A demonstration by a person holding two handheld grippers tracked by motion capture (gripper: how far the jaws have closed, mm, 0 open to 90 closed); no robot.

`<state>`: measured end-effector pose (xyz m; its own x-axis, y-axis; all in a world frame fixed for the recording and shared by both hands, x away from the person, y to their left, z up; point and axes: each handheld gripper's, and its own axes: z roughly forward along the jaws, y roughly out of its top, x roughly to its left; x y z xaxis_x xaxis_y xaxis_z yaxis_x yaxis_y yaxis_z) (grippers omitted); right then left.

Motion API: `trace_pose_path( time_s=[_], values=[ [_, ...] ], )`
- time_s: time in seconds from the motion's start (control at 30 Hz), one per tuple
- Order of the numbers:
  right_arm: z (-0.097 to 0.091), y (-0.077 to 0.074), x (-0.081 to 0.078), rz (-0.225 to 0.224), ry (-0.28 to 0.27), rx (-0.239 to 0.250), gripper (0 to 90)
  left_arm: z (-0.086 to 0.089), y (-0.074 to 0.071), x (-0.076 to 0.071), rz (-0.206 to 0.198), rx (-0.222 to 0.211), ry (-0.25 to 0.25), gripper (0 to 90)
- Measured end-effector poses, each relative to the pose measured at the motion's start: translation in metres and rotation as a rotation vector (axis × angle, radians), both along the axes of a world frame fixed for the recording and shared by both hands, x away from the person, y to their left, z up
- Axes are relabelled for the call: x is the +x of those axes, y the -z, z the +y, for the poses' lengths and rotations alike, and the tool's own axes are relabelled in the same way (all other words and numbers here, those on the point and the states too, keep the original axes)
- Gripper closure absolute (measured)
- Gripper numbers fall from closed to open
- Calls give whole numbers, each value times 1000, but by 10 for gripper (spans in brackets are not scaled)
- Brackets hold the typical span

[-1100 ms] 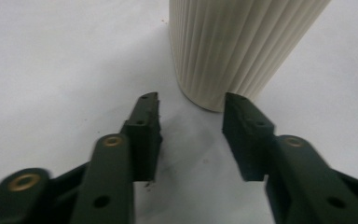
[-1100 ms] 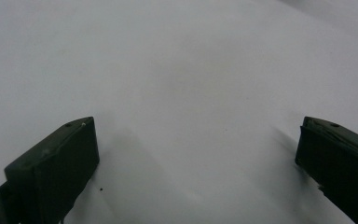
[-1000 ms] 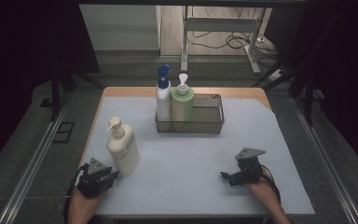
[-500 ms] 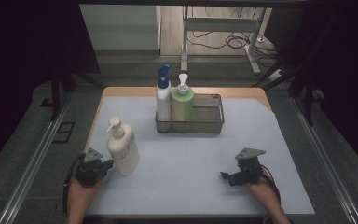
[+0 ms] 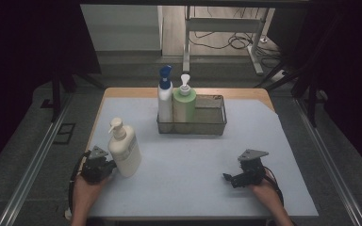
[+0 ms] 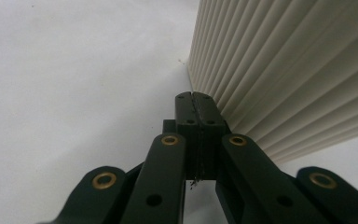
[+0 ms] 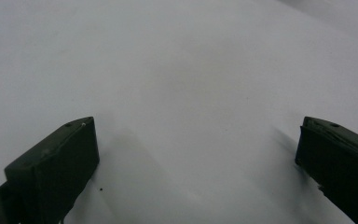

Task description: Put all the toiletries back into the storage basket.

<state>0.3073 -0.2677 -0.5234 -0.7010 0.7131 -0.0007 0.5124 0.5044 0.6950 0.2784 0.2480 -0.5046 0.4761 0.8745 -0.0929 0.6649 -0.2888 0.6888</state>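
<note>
Cream pump bottle (image 5: pixel 124 149) stands upright on the white mat (image 5: pixel 188 160), just right of the left gripper (image 5: pixel 104 165), its ribbed side (image 6: pixel 289 70) beside the tips. Left jaws have just been closing and are pressed together, nothing between them. Right gripper (image 5: pixel 231 178) spread wide, empty, well off to the right. Looks like the pre-grasp step: next, reopen left and straddle the bottle. Wire basket (image 5: pixel 212 123) with 2 bottles sits beyond.

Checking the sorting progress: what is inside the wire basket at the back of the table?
The wire basket holds a white bottle with a blue pump and a green bottle, both upright at its left end. The right part looks empty; the bottles' bases are partly screened by mesh.
</note>
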Motion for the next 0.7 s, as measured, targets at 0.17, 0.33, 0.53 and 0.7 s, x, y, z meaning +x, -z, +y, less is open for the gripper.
trace_pose_path(
  time_s=[0.17, 0.33, 0.53, 0.7],
  values=[
    [0, 0, 0, 0, 1, 1, 0, -5, 2, 1, 3, -8, 15, 894],
    [0, 0, 0, -1, -1, -1, 0, -14, 3, 4, 3, 7, 33, 894],
    [0, 0, 0, 0, 0, 1, 0, -20, 2, 8, 1, 8, 38, 894],
    [0, 0, 0, 0, 1, 0, 0, -26, 2, 10, 2, 5, 52, 895]
  ],
)
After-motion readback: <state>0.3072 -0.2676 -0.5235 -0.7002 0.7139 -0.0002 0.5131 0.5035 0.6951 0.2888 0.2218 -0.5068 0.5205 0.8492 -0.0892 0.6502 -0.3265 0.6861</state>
